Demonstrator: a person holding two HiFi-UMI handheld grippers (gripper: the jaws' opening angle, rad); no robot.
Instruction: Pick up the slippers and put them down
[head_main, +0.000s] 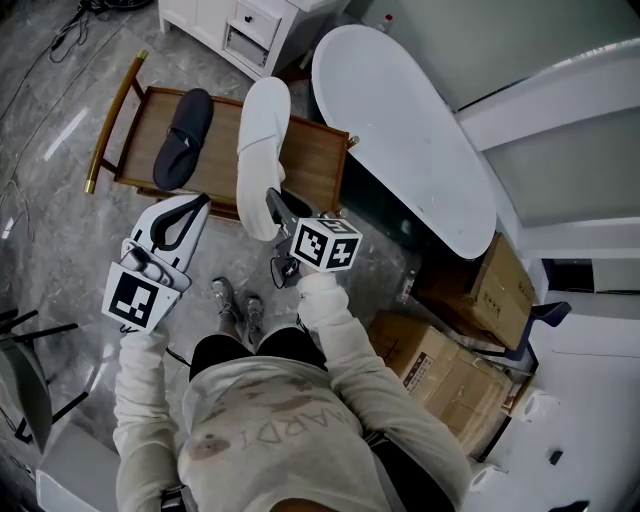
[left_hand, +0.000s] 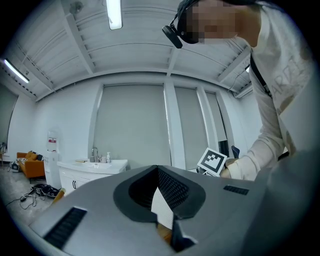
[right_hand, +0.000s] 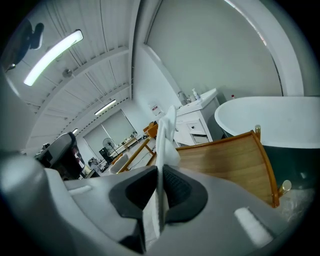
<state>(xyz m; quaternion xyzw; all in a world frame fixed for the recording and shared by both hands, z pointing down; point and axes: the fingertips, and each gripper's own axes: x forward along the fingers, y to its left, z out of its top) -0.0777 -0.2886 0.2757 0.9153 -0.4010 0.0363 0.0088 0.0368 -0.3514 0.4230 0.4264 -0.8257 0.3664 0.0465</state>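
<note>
A white slipper (head_main: 262, 140) hangs toe-up over the wooden bench (head_main: 310, 165), with my right gripper (head_main: 270, 202) shut on its lower end. In the right gripper view the slipper's thin white edge (right_hand: 166, 135) runs up between the pads of my right gripper (right_hand: 159, 195). A dark slipper (head_main: 185, 138) lies on the left part of the bench. My left gripper (head_main: 200, 205) is in front of the bench, below the dark slipper and apart from it. In the left gripper view the left gripper (left_hand: 162, 210) has its jaws a little apart, and I see nothing held between them.
A white bathtub (head_main: 400, 130) stands right of the bench. A white cabinet (head_main: 250, 25) is behind it. Cardboard boxes (head_main: 440, 365) are stacked at the lower right. The person's shoes (head_main: 235, 305) stand on the grey marble floor in front of the bench.
</note>
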